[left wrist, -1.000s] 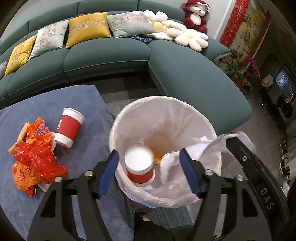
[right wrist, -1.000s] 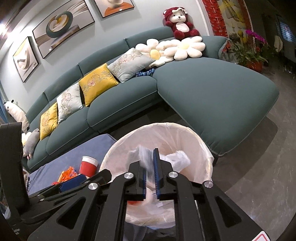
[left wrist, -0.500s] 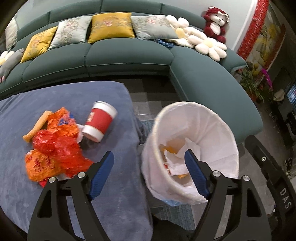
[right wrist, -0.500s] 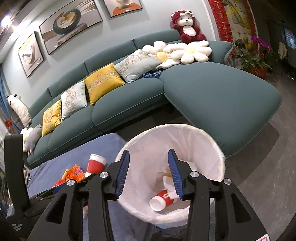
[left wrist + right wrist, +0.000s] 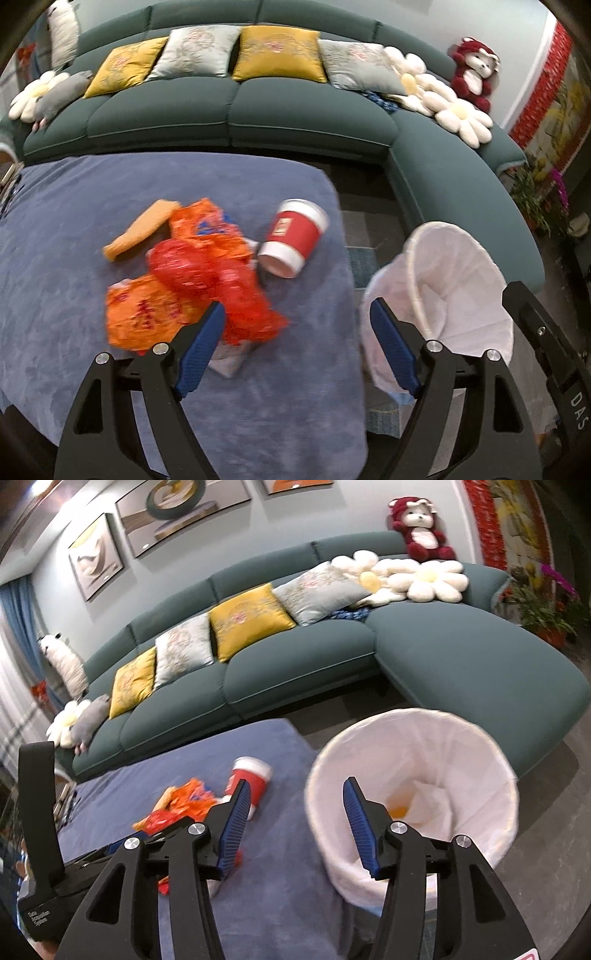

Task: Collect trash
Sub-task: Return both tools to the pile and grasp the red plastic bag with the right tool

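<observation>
Tabletop, blue-covered, with white-lined bin just beside its edge, crumpled paper inside. Near the bin on the tabletop: orange and red wrappers, then a red cup on its side, touching them. Left tongs released, empty; right tongs released, jaws just widened, nothing between.

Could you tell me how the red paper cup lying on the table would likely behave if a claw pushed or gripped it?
The cup lies on its side, so a push would probably roll it. It looks empty and light. Its thin paper wall may crush under a firm grip.
</observation>
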`<state>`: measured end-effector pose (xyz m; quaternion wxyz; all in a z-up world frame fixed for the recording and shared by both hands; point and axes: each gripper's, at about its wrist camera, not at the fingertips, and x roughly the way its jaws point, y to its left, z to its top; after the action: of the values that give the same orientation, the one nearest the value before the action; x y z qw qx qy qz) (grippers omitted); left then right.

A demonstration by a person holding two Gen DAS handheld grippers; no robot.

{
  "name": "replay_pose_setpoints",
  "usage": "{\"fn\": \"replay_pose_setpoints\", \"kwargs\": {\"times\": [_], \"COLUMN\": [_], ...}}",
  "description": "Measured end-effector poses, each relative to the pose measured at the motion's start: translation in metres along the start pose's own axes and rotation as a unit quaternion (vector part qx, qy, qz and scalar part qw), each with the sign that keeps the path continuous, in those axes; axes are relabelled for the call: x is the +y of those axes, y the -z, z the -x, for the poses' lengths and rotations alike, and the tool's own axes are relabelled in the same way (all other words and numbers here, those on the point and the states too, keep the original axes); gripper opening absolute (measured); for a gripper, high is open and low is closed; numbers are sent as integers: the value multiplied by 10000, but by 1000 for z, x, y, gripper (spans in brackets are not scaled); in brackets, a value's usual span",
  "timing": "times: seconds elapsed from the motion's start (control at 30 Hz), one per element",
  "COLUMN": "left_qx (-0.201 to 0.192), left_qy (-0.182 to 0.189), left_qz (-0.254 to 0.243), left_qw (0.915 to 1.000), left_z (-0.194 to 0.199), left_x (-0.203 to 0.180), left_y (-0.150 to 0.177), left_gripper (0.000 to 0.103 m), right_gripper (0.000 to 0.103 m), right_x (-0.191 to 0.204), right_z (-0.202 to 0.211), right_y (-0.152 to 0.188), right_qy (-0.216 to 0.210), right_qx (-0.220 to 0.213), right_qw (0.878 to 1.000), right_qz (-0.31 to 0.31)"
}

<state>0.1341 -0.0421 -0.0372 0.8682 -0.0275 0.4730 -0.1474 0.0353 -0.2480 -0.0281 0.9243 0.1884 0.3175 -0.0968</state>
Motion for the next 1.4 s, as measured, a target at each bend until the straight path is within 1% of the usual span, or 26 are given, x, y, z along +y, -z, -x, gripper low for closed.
{"fn": "replay_pose_setpoints", "kwargs": {"times": [0.07, 0.13, 0.27, 0.53, 0.57, 0.63, 0.77, 0.87, 1.03, 1.3, 1.4], "left_qx": [10, 0, 17, 134, 138, 170, 229, 294, 420, 678, 747], "left_qy": [-50, -139, -260, -449, -471, -508, -625, -695, -724, -625, -587], "left_qz": [87, 166, 252, 502, 515, 528, 622, 706, 826, 978, 993], "left_qw": [9999, 9998, 9993, 9976, 9975, 9972, 9958, 9946, 9931, 9909, 9905], "left_z": [1, 2, 1, -7, -9, -12, -20, -27, -39, -65, -74], "left_x": [15, 31, 59, 108, 114, 123, 145, 160, 178, 192, 194], "left_y": [1, 3, 8, 16, 17, 18, 19, 20, 23, 27, 27], "left_gripper": [80, 82, 84, 86, 86, 88, 88, 88, 88, 88, 88], "right_gripper": [53, 56, 57, 58, 59, 63, 63, 63, 63, 64, 63], "right_x": [13, 26, 50, 95, 102, 111, 131, 141, 150, 145, 141], "right_z": [-4, -8, -19, -51, -55, -64, -85, -102, -125, -160, -170], "right_y": [4, 8, 14, 32, 34, 39, 49, 55, 62, 68, 74], "right_qy": [-74, -155, -283, -506, -538, -571, -624, -651, -558, -334, -353], "right_qx": [61, 122, 288, 694, 746, 833, 1038, 1180, 1322, 1521, 1646], "right_qw": [9999, 9997, 9985, 9940, 9931, 9916, 9878, 9854, 9826, 9810, 9797], "right_qz": [93, 168, 360, 684, 731, 813, 980, 1045, 1175, 1156, 1090]}}
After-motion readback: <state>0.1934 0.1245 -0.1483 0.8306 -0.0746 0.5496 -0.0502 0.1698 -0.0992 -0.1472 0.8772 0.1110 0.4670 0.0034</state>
